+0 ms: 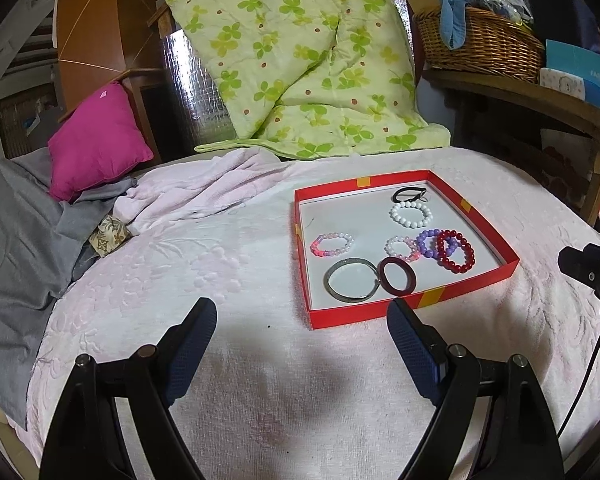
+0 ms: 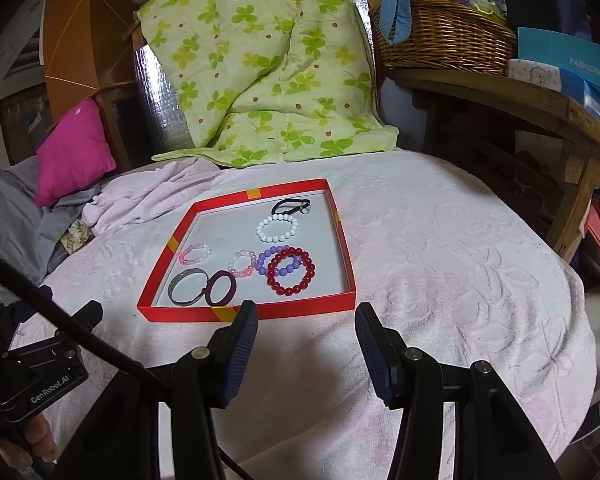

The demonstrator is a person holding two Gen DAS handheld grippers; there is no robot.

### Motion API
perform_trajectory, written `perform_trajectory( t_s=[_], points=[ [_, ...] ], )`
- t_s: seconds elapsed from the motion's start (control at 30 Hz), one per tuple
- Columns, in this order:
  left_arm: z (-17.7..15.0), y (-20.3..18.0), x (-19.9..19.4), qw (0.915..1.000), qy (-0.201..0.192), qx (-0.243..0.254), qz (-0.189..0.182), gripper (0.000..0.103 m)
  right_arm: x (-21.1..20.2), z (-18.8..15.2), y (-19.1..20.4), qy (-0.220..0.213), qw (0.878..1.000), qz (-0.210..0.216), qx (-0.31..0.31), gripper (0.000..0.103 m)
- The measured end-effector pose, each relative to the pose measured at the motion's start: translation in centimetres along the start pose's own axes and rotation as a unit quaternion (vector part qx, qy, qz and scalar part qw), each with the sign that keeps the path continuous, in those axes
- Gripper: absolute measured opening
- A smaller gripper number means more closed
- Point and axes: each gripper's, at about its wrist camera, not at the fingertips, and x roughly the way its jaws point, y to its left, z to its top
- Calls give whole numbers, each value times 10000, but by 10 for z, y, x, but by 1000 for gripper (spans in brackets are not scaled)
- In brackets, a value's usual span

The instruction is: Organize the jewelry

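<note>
My left gripper (image 1: 302,312) and right gripper (image 2: 306,316) both hover with fingers apart and empty, just near of the red tray (image 2: 284,310) on the bed. All bracelets lie inside; the red bead bracelet (image 2: 291,271) overlaps the purple one (image 2: 265,263). I think any pick should come from above, one ring only.

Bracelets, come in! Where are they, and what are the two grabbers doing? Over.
Left gripper and right gripper open, empty, above the pink blanket. Bracelets all in the red tray; red beaded bracelet overlaps the purple one. Nothing blocking.
</note>
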Motion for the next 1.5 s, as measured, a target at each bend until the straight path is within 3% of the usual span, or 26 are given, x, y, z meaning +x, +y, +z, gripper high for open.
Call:
perform_trajectory(
  t_s=[1.07, 1.5],
  points=[
    [-3, 39, -6, 9994, 6, -340, 107, 87, 14, -2, 56, 51, 9994, 138, -323, 55],
    [-4, 34, -10, 9996, -169, -198, 100, 87, 14, 1, 50, 7, 9993, 96, -357, 55]
  ],
)
